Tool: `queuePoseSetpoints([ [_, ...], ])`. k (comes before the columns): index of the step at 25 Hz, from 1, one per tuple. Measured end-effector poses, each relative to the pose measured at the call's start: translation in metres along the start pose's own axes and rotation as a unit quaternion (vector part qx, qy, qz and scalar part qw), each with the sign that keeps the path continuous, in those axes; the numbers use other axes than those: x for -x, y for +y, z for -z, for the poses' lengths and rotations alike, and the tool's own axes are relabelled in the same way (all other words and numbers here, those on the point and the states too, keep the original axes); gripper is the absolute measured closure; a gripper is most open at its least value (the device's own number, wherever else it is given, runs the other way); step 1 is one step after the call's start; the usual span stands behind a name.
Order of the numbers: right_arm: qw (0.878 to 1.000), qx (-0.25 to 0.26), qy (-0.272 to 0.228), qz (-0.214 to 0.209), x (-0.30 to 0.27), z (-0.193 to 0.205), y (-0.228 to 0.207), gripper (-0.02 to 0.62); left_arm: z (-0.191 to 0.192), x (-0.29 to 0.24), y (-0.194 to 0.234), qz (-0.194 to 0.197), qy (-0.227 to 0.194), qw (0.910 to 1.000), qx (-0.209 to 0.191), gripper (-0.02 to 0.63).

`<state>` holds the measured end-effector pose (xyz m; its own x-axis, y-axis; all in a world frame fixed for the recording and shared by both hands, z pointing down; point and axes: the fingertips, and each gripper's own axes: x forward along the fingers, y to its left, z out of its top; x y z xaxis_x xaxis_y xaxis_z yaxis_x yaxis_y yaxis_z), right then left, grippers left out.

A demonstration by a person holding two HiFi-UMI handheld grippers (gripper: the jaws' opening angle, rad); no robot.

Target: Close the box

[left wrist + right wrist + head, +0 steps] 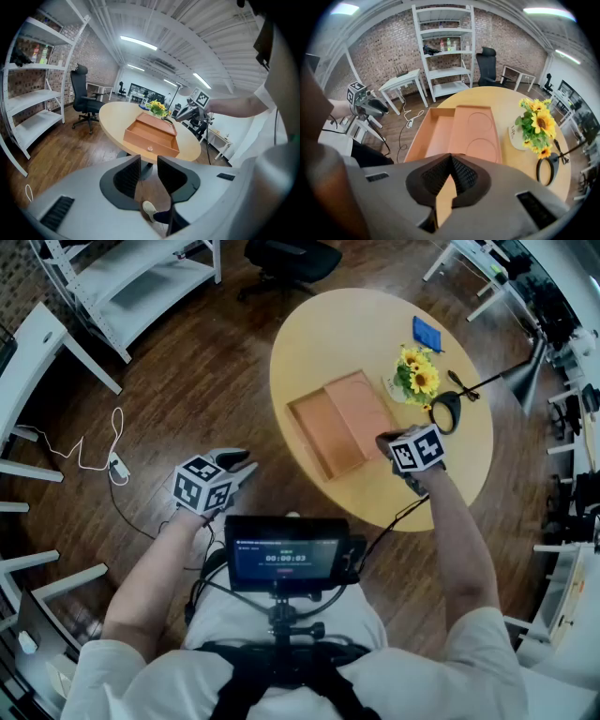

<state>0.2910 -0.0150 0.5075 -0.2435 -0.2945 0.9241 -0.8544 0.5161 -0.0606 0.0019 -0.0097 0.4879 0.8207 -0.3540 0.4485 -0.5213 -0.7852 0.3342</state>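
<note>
The right gripper [451, 158] had its jaws clenched together just at the flat lid of the open, empty box [319, 432] near the tabletop's [375, 324] left edge, sunflowers [419, 377] beside it, while the left gripper [149, 163] hung released above the floor.
</note>
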Motion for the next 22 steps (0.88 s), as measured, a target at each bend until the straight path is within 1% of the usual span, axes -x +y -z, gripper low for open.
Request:
queuePoseSetpoints([
  [3, 0.999, 0.029, 0.033, -0.009, -0.02, -0.006, -0.033, 0.592, -0.012, -0.032, -0.007, 0.0, -0.012, 0.9999, -0.003, 0.492],
  [6, 0.996, 0.056, 0.07, -0.018, -0.04, -0.008, -0.054, 0.592, -0.02, -0.057, -0.01, 0.002, -0.019, 0.9998, 0.002, 0.492],
  [10, 0.991, 0.073, 0.106, -0.039, -0.064, -0.003, -0.054, 0.592, -0.013, -0.076, -0.012, 0.014, -0.007, 0.9998, 0.012, 0.492],
  [14, 0.988, 0.074, 0.119, -0.057, -0.066, -0.002, -0.054, 0.592, -0.006, -0.099, -0.011, 0.028, 0.008, 0.9995, 0.012, 0.492],
  [18, 0.986, 0.083, 0.132, -0.058, -0.066, -0.001, -0.054, 0.592, 0.012, -0.128, -0.011, 0.044, 0.023, 0.9987, 0.013, 0.5],
  [22, 0.985, 0.083, 0.141, -0.059, -0.065, -0.003, -0.051, 0.592, 0.023, -0.15, -0.01, 0.057, 0.024, 0.9979, 0.019, 0.511],
])
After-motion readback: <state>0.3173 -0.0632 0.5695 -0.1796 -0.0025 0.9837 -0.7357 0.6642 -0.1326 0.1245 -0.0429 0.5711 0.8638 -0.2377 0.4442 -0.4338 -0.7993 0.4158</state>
